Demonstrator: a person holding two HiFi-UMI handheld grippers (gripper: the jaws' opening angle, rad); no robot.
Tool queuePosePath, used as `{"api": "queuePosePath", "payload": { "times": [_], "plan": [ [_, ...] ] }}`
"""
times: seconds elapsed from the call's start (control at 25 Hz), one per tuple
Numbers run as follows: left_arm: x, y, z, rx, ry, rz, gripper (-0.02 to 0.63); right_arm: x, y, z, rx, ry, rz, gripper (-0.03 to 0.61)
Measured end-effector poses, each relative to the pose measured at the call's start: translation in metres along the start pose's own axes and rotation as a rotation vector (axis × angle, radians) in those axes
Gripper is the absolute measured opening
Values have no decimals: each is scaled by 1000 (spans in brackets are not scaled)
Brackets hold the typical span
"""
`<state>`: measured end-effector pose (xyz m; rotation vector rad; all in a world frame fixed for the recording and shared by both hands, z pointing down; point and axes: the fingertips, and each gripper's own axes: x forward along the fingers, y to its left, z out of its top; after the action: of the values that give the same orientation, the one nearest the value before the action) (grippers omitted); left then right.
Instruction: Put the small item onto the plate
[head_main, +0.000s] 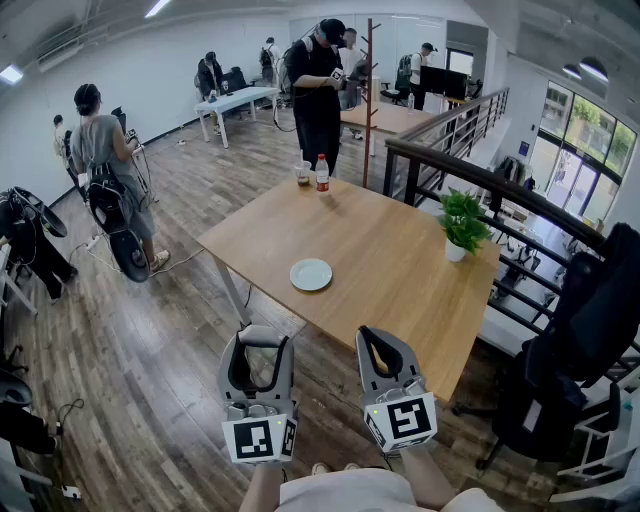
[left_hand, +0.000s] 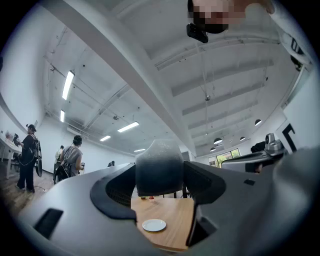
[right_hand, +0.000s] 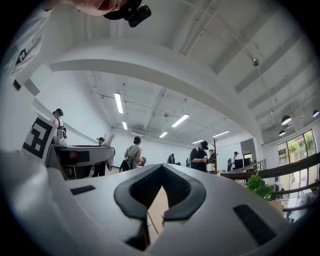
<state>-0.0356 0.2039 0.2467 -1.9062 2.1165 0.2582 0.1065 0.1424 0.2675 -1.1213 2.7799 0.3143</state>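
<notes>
Small grey item (left_hand: 160, 169) is clamped crosswise in my left hand-held gripper (head_main: 260, 348), low centre of frame, short of the tabletop (head_main: 400, 260) edge. Plate (head_main: 311, 274) lies up and slightly right, nearer the left one. My right hand-held gripper (head_main: 385, 350) has its jaws together, empty.

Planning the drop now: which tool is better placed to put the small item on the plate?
Left. The left tool looks clamped on a grey item, and the plate shows straight ahead past its jaws. The right tool is shut and empty.
</notes>
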Motion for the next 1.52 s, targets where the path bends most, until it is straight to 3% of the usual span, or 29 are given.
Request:
{"api": "queuePosePath", "payload": {
  "times": [0.84, 1.04, 1.24, 1.52],
  "plan": [
    [-2, 18, -10, -20, 16, -3, 304, 10, 10, -10, -41, 39, -24, 17],
    [18, 20, -3, -13, -30, -28, 304, 31, 12, 4, -21, -20, 0, 17],
    [15, 29, -27, -16, 10, -45, 304, 44, 30, -22, -2, 24, 20, 17],
    [47, 40, -45, -44, 27, -45, 304, 69, 15, -33, -1, 39, 18, 18]
  ]
}}
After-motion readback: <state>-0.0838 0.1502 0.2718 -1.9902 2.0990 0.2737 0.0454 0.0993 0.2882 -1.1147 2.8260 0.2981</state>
